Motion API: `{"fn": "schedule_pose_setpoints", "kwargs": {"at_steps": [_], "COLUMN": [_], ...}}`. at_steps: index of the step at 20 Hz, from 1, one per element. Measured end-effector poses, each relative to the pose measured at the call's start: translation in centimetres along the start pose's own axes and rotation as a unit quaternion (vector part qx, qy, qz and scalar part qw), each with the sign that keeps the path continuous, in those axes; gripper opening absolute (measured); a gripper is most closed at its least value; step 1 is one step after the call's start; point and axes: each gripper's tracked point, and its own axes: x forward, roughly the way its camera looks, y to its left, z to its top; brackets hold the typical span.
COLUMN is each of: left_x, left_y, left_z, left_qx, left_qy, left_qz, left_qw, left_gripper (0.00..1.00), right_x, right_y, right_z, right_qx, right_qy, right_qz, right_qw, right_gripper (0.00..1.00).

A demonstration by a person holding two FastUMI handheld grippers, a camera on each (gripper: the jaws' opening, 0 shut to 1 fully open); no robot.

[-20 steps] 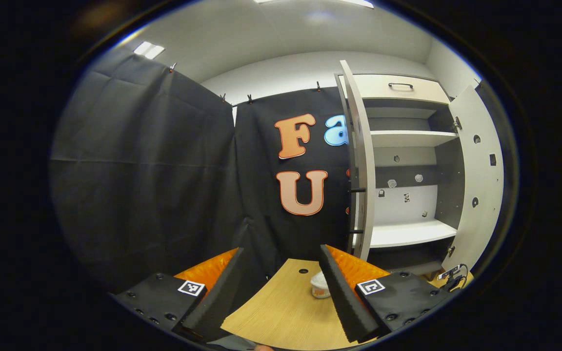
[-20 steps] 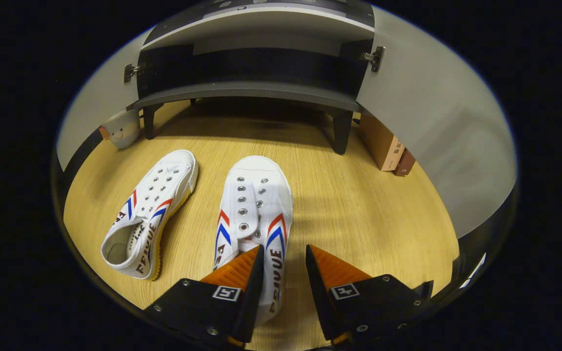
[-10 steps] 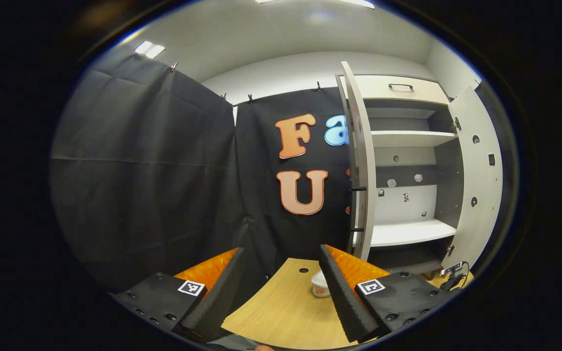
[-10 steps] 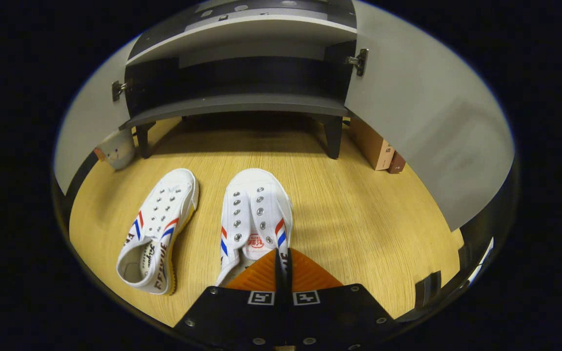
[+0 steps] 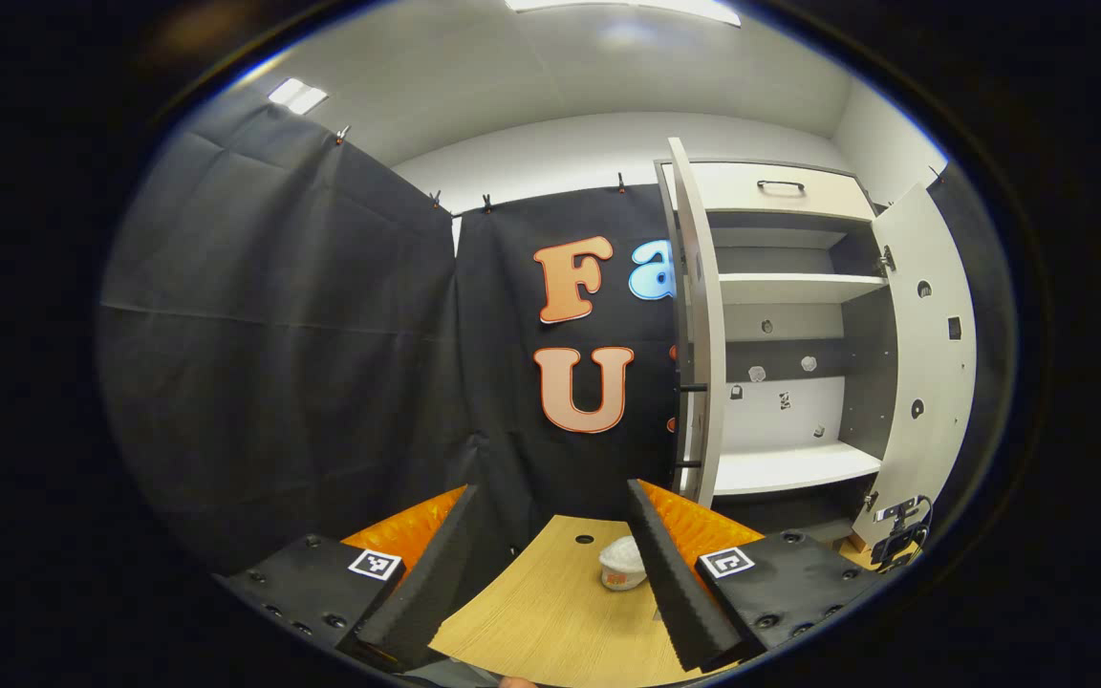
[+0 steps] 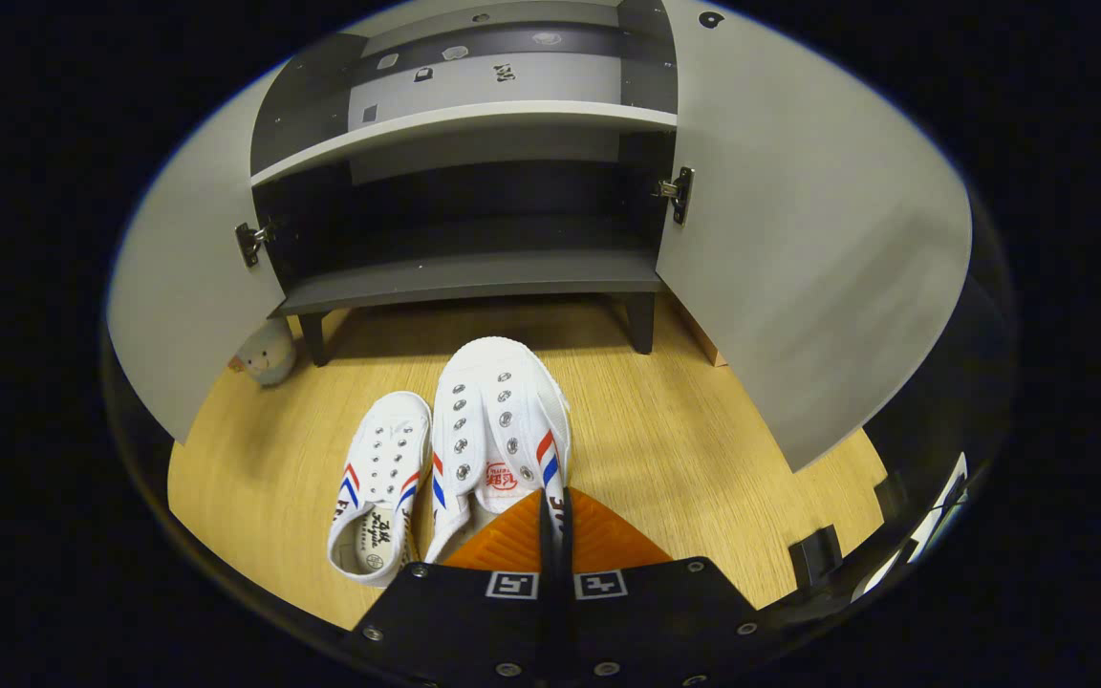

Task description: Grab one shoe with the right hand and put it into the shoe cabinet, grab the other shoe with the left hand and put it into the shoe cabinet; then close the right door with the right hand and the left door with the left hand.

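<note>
The held shoe (image 6: pixel 503 430) was white with red and blue stripes and silver eyelets. The shoe at its 9 o'clock (image 6: pixel 376 492) was white with the same stripes. The table (image 6: pixel 684 459) was light wood-grain. The cabinet (image 6: pixel 474 277) had a dark grey inside, a white shelf (image 5: pixel 785 468) and pale grey doors (image 6: pixel 809 248). A small white tub (image 5: pixel 621 564) carried an orange label.

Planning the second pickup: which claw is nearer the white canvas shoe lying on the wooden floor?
Right. The right claw, gripping the other white shoe, is beside the floor shoe; the left claw faces the black cloth wall.
</note>
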Motion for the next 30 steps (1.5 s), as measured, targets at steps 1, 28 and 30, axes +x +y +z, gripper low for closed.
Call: {"fn": "schedule_pose_setpoints", "kwargs": {"at_steps": [1, 28, 30], "left_x": [0.0, 2.5, 2.8], "left_y": [-0.2, -2.7, -2.5], "left_z": [0.1, 2.1, 2.0], "left_qx": [0.001, -0.005, -0.01], "left_qy": [-0.002, -0.027, -0.023], "left_qz": [-0.005, -0.028, -0.021], "left_qw": [1.0, 0.999, 0.999], "left_gripper": [0.98, 0.97, 0.98], "right_x": [-0.7, -7.9, -4.9], "right_y": [0.3, 3.5, 3.4], "right_z": [0.8, 38.0, 39.5], "right_qx": [0.004, 0.058, 0.06], "right_qy": [-0.001, -0.17, -0.159], "right_qz": [0.002, 0.033, 0.028], "right_qw": [1.0, 0.983, 0.985], "right_gripper": [0.0, 0.0, 0.0]}}
